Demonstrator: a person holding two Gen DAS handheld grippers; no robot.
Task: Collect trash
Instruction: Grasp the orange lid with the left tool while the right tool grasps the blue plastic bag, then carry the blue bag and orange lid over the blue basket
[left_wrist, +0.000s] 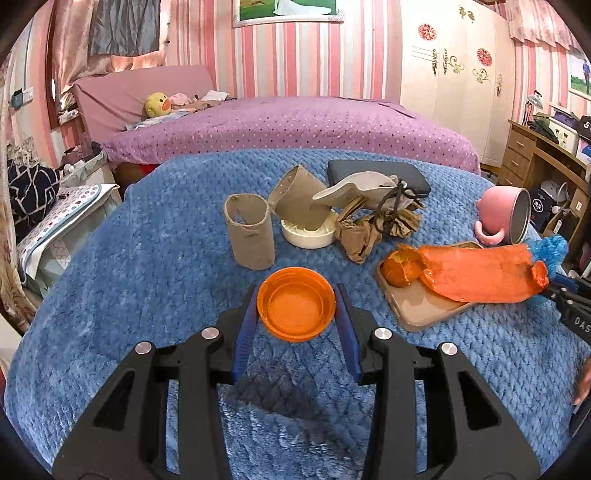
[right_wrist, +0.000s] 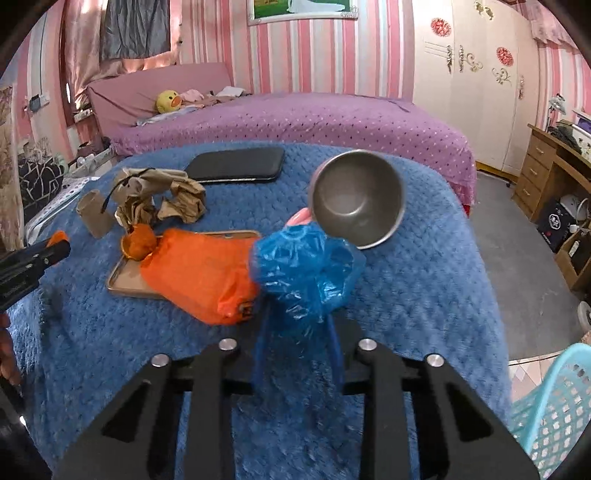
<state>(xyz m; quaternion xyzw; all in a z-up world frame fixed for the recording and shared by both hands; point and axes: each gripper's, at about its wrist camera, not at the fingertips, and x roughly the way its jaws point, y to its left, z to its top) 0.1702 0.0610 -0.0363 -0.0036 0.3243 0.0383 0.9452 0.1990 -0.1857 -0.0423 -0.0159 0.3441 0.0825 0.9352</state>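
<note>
My left gripper (left_wrist: 297, 295) is shut on a round orange lid (left_wrist: 295, 310), held just above the blue blanket (left_wrist: 110, 295); its blue pads press on both sides of the rim. In the right wrist view, my right gripper (right_wrist: 297, 325) is shut on a crumpled blue plastic bag (right_wrist: 303, 266) that covers its fingertips. Beside it an orange plastic bag (right_wrist: 199, 277) lies on a beige tray (right_wrist: 125, 284) with an orange peel (right_wrist: 138, 242). Two cardboard tubes (left_wrist: 251, 236) (left_wrist: 295, 199) and crumpled brown paper (left_wrist: 369, 229) lie further back.
A pink cup with a steel inside (right_wrist: 358, 199) lies on its side right behind the blue bag. A black phone (right_wrist: 236, 164) lies at the blanket's far edge, and a white round tub (left_wrist: 308, 236) sits under one tube. A turquoise basket (right_wrist: 554, 406) stands at the lower right, off the bed.
</note>
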